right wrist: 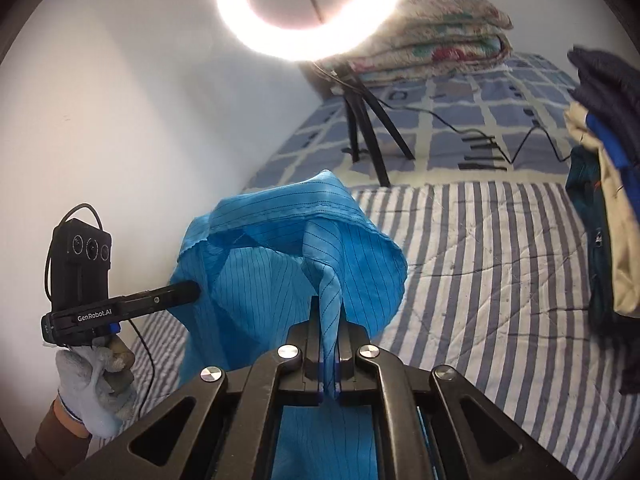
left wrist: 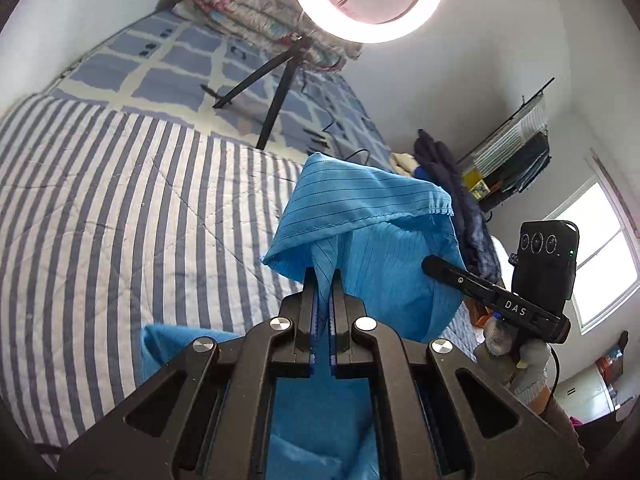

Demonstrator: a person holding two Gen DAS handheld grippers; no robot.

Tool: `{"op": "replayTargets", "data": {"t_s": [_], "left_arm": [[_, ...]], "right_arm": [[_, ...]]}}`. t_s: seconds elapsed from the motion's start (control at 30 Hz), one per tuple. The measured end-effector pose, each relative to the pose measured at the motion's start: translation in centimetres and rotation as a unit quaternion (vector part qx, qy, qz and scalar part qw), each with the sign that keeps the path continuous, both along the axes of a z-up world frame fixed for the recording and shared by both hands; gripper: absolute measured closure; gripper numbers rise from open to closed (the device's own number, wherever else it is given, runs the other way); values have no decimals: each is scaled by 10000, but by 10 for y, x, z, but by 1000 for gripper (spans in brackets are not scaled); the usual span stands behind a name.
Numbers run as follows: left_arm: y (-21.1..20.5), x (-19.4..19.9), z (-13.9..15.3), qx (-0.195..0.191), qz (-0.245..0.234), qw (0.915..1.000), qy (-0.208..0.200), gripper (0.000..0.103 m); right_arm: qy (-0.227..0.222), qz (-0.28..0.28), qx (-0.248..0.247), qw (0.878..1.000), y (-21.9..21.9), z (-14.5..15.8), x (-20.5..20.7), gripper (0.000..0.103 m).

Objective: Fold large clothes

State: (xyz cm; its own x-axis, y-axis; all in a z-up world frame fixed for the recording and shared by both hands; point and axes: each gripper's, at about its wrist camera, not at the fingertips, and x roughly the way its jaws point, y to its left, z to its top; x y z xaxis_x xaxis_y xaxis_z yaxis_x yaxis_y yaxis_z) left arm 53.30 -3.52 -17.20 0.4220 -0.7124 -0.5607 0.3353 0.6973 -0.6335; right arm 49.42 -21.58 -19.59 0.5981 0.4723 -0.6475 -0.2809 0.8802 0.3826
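A large blue pinstriped garment (left wrist: pixel 372 240) hangs in the air above the striped bed. My left gripper (left wrist: pixel 323 276) is shut on a bunched edge of it. My right gripper (right wrist: pixel 329 304) is shut on another edge of the same garment (right wrist: pixel 272 264). The cloth drapes between the two and falls below both. In the left wrist view the right gripper (left wrist: pixel 430 264) shows at the right, its tips at the cloth. In the right wrist view the left gripper (right wrist: pixel 194 289) shows at the left, held by a gloved hand (right wrist: pixel 96 384).
A blue-and-white striped quilt (left wrist: pixel 120 208) covers the bed, with a checked blue sheet (right wrist: pixel 460 116) beyond. A ring light on a black tripod (right wrist: pixel 364 128) stands on the bed. Folded floral blankets (right wrist: pixel 436 36) lie at the head. A pile of dark clothes (right wrist: pixel 608 168) sits at the right.
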Motion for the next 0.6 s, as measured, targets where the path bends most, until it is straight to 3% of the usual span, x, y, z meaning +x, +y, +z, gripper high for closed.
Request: {"op": "replayTargets", "data": {"t_s": [0.23, 0.6], "left_arm": [[20, -76, 37, 48, 23, 9998, -186, 102], [48, -196, 52, -91, 116, 9996, -254, 102]], "right_arm": [[-186, 182, -100, 9996, 17, 34, -70, 103], [-301, 304, -341, 9985, 32, 47, -195, 103]]}}
